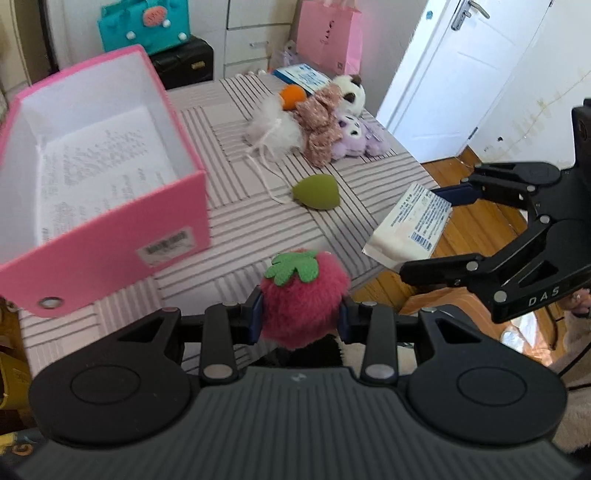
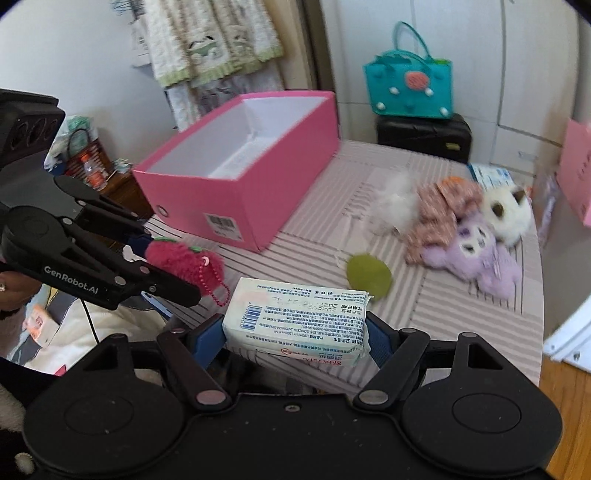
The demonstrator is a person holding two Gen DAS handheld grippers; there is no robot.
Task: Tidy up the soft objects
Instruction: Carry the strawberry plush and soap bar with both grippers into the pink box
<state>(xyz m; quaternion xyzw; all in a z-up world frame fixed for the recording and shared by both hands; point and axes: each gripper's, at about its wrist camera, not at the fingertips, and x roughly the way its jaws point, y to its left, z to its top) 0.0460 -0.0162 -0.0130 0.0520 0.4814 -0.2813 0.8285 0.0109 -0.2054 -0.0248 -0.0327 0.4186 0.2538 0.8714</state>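
Observation:
My left gripper (image 1: 301, 317) is shut on a fuzzy red strawberry plush (image 1: 303, 295) with a green leaf, held over the table's near edge; it also shows in the right wrist view (image 2: 181, 258). My right gripper (image 2: 295, 332) is shut on a white tissue pack (image 2: 297, 319), seen at the table's right edge in the left wrist view (image 1: 408, 229). An open pink box (image 1: 110, 225) with paper inside stands at the left. A green sponge (image 1: 317, 192) lies mid-table. A pile of plush toys (image 1: 321, 122) lies beyond it.
The striped table (image 1: 240, 229) ends at the right over a wooden floor (image 1: 450, 166). A white door (image 1: 454, 66) stands at the right. A teal bag (image 1: 144, 26), a black case (image 1: 184, 61) and a pink paper bag (image 1: 328, 33) stand behind the table.

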